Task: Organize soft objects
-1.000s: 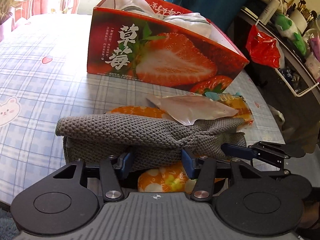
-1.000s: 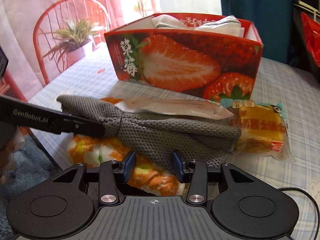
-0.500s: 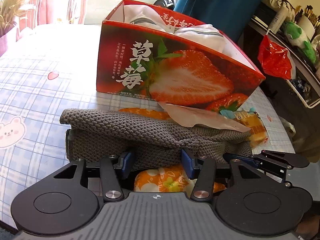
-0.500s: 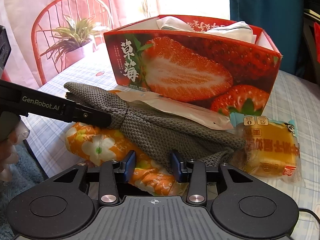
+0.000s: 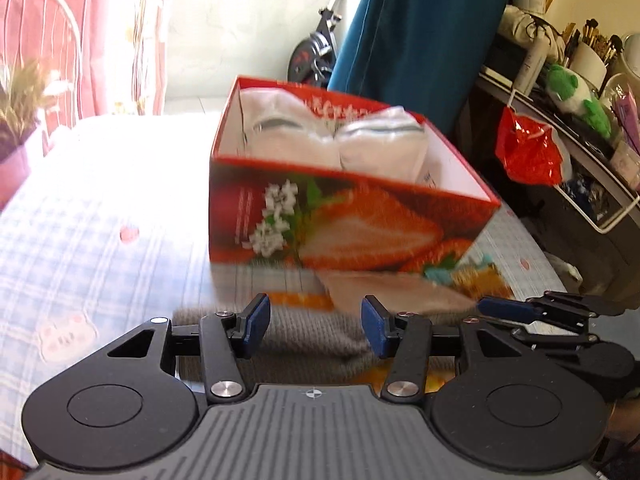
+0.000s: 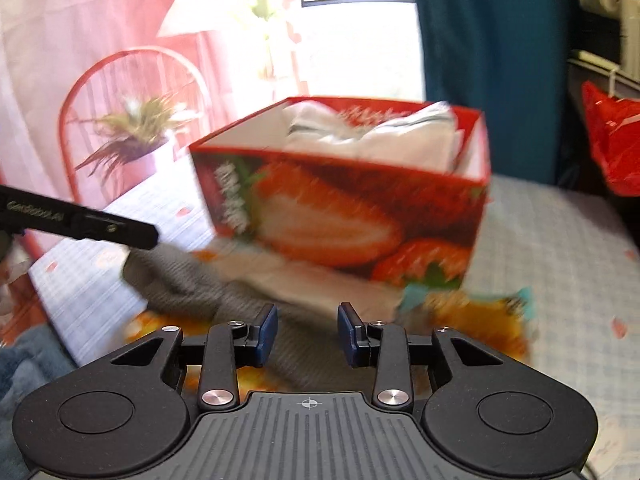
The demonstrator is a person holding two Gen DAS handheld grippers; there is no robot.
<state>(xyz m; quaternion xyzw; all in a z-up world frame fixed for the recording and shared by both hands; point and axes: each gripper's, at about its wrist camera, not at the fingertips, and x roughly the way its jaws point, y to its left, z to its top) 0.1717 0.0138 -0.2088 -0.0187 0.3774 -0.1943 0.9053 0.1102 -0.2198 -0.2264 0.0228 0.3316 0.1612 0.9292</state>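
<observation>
My left claw (image 5: 314,326) has its blue pads apart with the gray knit cloth (image 5: 312,340) lying between and under them; the blur keeps me from telling whether the pads press it, so I cannot tell if I grip or only straddle it. My right claw (image 6: 307,336) stands the same way over the same gray knit cloth (image 6: 188,280), pads spread either side of the weave, contact unclear. Under the cloth lies an orange flowered bundle (image 6: 160,324), and a yellow snack packet (image 6: 476,316) sits at my right claw's 2 o'clock, touching the cloth's end. At 12 o'clock from both claws stands the strawberry box (image 5: 340,232), open-topped, with white folded cloths (image 5: 340,140) inside. All of it rests on a blue checked tablecloth (image 5: 88,240), bare toward 10 o'clock of my left claw. At 2 o'clock there, past the table's edge, a cluttered shelf (image 5: 580,128) with a red bag (image 5: 528,152); a teal curtain (image 5: 420,28) hangs at 1 o'clock. From my right claw, a red chair (image 6: 132,92) and potted plant (image 6: 136,132) stand at 10 o'clock.
</observation>
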